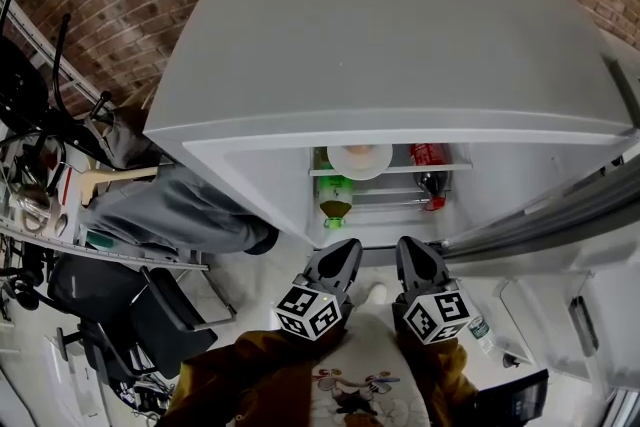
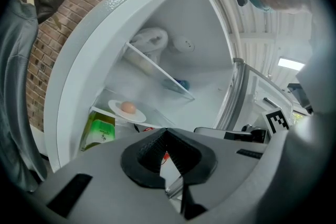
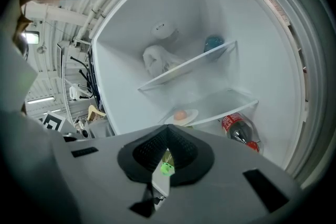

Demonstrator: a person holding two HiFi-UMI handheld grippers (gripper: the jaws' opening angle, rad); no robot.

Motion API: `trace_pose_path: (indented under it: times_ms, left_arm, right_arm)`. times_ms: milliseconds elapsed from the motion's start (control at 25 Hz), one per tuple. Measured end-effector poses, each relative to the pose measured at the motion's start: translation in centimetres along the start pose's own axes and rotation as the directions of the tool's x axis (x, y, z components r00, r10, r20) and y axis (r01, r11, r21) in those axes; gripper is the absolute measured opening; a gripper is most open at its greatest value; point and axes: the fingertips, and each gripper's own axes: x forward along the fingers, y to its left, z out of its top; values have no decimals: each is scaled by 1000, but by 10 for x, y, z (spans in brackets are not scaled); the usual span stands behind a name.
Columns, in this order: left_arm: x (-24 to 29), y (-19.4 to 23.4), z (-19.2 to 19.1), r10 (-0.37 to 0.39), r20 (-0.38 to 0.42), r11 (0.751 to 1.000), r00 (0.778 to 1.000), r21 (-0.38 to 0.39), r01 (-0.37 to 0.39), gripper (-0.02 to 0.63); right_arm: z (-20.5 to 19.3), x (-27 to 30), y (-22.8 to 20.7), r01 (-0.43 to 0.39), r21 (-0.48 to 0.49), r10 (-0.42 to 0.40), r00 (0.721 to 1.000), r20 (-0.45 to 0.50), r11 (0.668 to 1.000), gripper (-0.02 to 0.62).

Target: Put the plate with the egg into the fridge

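Head view: you are holding both claws low in front of the open fridge [image 1: 400,45], the left claw [image 1: 338,260] and the right claw [image 1: 418,260] side by side, apart from everything. The plate [image 1: 360,160] with the egg [image 1: 362,154] is sitting on a shelf inside the fridge, ahead of both claws and between their lines, a little nearer the left one. A green bottle [image 1: 335,200] is standing below it, with a red bottle [image 1: 430,175] off to the right. The door [image 1: 560,205] is hanging open on your right side.

Left gripper view: the left claw [image 2: 167,136] is showing its jaws pressed together with nothing between them. The plate [image 2: 127,112] and egg [image 2: 127,107] are lying up and to the left of the jaws, well apart, over the green bottle [image 2: 100,131].

Right gripper view: the right claw [image 3: 167,134] is likewise closed and empty. The plate [image 3: 181,117] with its egg [image 3: 180,114] is resting almost straight ahead above the jaws, left of the red bottle [image 3: 239,131].

The placing is looking done; being round, the plate is offering no long axis to mind. If the door comes next, your right arm is standing nearer to it.
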Motion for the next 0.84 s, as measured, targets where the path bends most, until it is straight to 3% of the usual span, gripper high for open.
trace_pose_path:
  times_ms: [840]
  left_arm:
    - [2,-5,-4,-17,-15,1000,1000,9,17,8]
  right_arm:
    - [2,-4,-3,23,-9,-23,1000,12,1000,5]
